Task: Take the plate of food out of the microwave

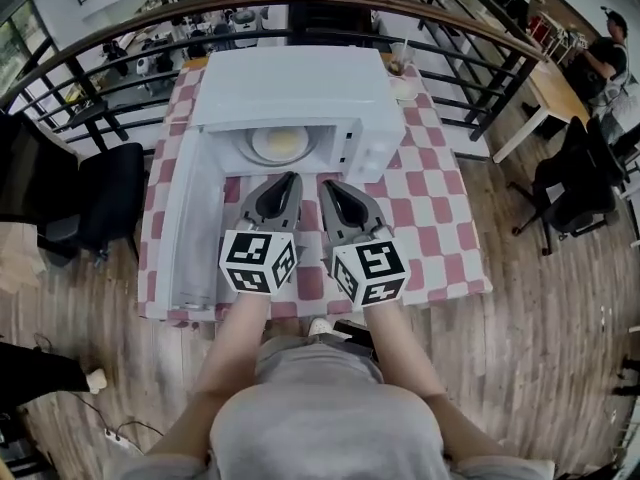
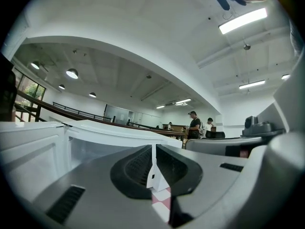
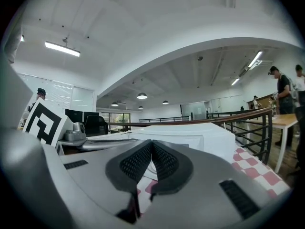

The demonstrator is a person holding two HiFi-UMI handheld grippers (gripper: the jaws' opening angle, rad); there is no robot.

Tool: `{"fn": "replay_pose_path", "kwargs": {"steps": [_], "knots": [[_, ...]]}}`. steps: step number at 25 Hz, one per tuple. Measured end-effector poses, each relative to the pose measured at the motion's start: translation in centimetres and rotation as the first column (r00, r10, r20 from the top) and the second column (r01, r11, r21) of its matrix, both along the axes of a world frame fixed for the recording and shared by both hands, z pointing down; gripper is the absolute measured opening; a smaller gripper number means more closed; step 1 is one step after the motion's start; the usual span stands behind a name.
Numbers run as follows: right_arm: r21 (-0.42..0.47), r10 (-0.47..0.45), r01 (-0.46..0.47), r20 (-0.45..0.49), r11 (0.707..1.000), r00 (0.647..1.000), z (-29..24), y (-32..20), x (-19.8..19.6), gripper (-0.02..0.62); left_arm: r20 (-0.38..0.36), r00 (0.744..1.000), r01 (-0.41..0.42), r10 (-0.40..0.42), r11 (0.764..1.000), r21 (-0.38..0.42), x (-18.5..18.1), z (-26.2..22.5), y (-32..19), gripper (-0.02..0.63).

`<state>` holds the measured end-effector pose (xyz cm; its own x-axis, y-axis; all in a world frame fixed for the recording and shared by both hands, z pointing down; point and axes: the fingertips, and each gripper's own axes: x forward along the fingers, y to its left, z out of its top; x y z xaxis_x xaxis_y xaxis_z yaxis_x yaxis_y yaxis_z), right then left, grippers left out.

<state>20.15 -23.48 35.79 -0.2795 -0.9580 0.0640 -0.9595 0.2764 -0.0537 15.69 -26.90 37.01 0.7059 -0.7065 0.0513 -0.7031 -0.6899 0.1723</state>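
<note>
A white microwave (image 1: pixel 300 98) stands on the checked table, its door (image 1: pixel 190 228) swung wide open to the left. Inside, on the turntable, lies a white plate with pale yellow food (image 1: pixel 280 143). My left gripper (image 1: pixel 290 178) hovers just in front of the opening, shut with nothing in it. Beside it my right gripper (image 1: pixel 328 184) is also shut and empty. The left gripper view shows the jaws (image 2: pixel 153 149) closed together, pointing at the microwave (image 2: pixel 109 132). In the right gripper view the pads (image 3: pixel 152 144) meet before the microwave (image 3: pixel 190 132).
The red-and-white checked tablecloth (image 1: pixel 440 228) covers the table. A cup (image 1: pixel 400 58) stands behind the microwave's right corner. A curved railing (image 1: pixel 470 28) runs behind the table. A black chair (image 1: pixel 100 198) sits at the left, and a person (image 1: pixel 605 58) at a desk far right.
</note>
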Motion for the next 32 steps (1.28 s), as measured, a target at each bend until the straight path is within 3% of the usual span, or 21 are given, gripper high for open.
{"fn": "replay_pose_path", "kwargs": {"steps": [6,12,15,17,22,32], "knots": [[-0.007,-0.060,0.060,-0.003,0.998,0.998,0.6,-1.2,0.8,0.026,-0.026,0.999,0.029,-0.030,0.999,-0.027,0.6,0.9,-0.9,0.021],[-0.021,-0.097,0.097,0.002,0.995,0.995,1.2,-1.7,1.3,0.026,-0.089,0.995,0.039,-0.050,0.992,-0.124,1.0,2.7,-1.5,0.237],[-0.027,-0.108,0.108,0.005,0.994,0.994,1.5,-1.7,1.4,0.026,-0.170,0.981,0.056,-0.091,0.979,-0.198,0.5,3.5,-1.8,0.288],[-0.030,-0.115,0.115,0.005,0.993,0.993,1.7,-1.7,1.5,0.026,-0.204,0.974,0.055,-0.101,0.974,-0.221,0.3,3.9,-2.0,0.290],[-0.042,-0.122,0.122,0.009,0.992,0.993,2.4,-1.8,1.8,0.026,-0.187,0.977,0.065,-0.106,0.975,-0.212,0.2,4.6,-2.4,0.282],[-0.075,-0.124,0.125,0.016,0.989,0.992,3.8,-2.7,1.9,0.026,-0.249,0.956,0.065,-0.153,0.943,-0.327,0.3,7.3,-4.7,0.276]]}}
